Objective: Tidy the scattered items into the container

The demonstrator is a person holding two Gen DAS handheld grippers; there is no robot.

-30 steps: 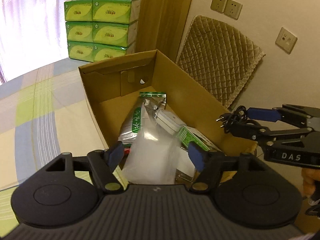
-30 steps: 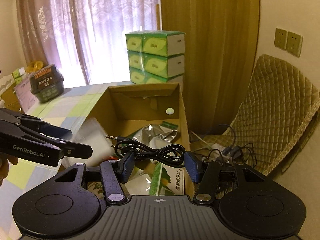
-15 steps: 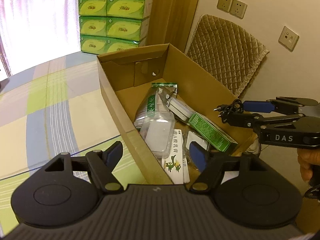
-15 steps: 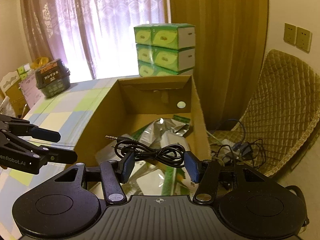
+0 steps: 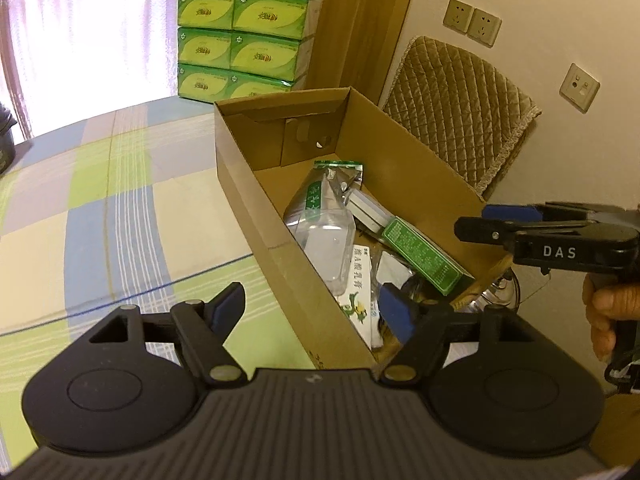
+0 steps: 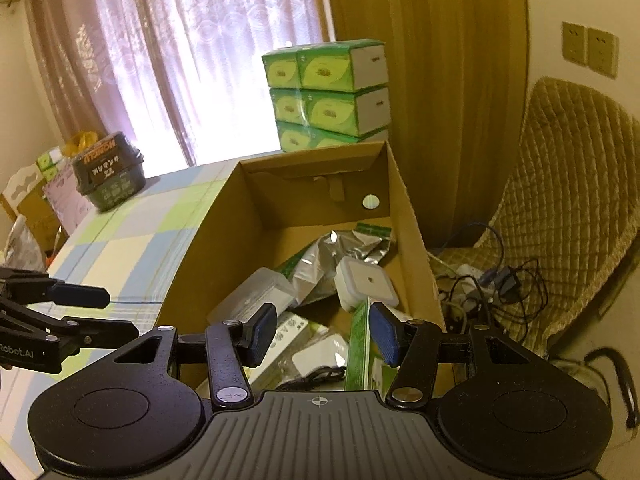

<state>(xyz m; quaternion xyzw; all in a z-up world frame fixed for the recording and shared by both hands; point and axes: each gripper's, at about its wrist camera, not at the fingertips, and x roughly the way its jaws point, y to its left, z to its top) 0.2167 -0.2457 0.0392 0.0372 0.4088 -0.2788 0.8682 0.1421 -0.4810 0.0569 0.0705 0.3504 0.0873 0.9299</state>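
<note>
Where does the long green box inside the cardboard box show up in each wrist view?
Left wrist: long green box lies diagonally, right of centre, against the cardboard box's right wall.
Right wrist: it stands edge-on, low centre, between the fingers.
Shared landmark: stacked green tissue packs.

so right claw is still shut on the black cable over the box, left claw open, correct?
Not quite. The right claw is open and empty; the black cable now lies inside the cardboard box, as the right wrist view shows. The left claw is open, as stated.

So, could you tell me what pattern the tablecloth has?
Plaid tablecloth: pale yellow, green and blue-grey blocks. Left wrist view shows it best.
</note>
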